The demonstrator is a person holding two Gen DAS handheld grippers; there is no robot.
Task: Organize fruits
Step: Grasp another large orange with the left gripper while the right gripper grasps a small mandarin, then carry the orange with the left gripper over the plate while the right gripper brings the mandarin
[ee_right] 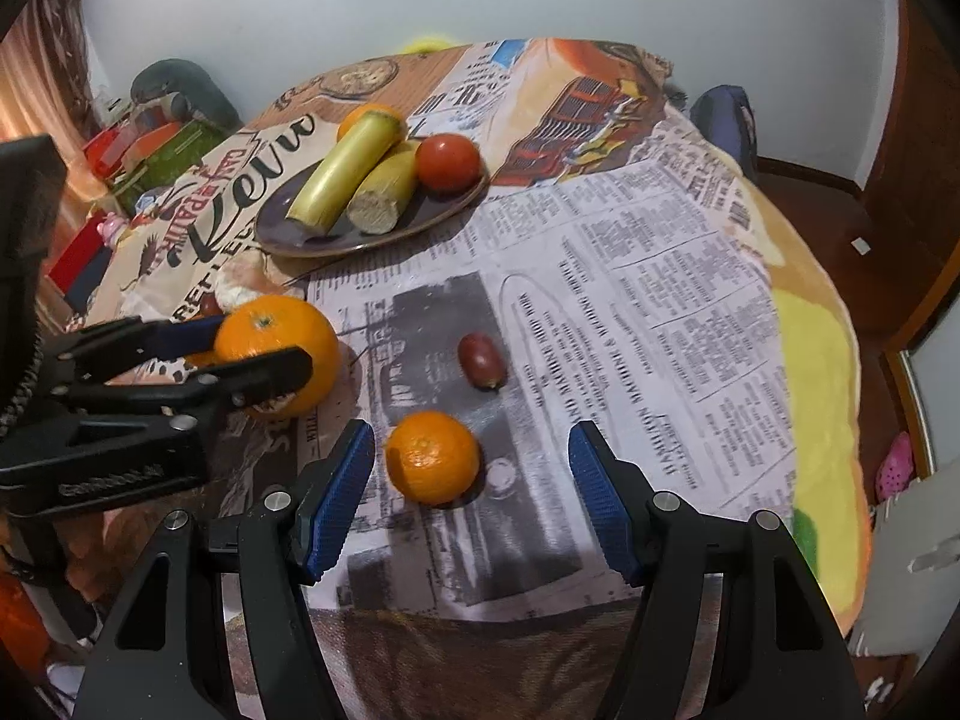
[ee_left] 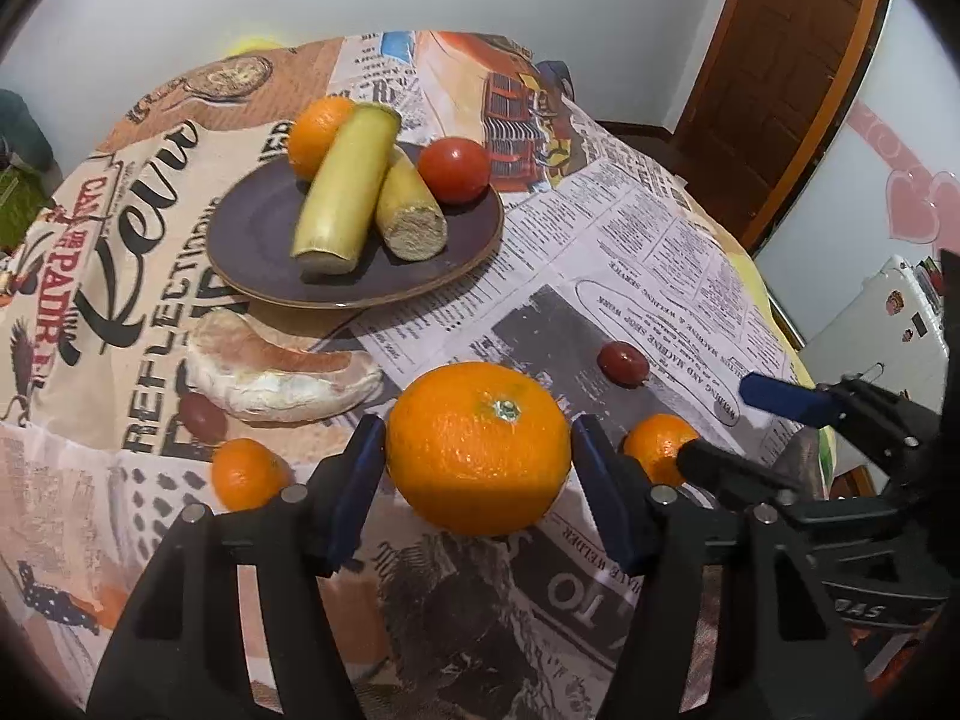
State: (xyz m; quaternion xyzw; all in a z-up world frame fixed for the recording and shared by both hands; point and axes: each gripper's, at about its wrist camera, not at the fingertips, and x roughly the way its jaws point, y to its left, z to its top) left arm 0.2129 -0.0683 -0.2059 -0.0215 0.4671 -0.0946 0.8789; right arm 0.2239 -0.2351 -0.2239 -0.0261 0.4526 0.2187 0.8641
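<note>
Two jaws of the left gripper (ee_left: 478, 468) sit against the big orange (ee_left: 478, 449), bottom centre, ready to carry it to the plate (ee_left: 252, 228). Right gripper (ee_right: 471, 480) jaws stand apart around a small orange (ee_right: 433, 457) on the counter (ee_right: 630, 300).

My left wrist camera looks closely down my fingers across the table; my right sits just beside it, facing likewise. Both share the purple plate (ee_left: 240, 228) (ee_right: 444, 210).
</note>
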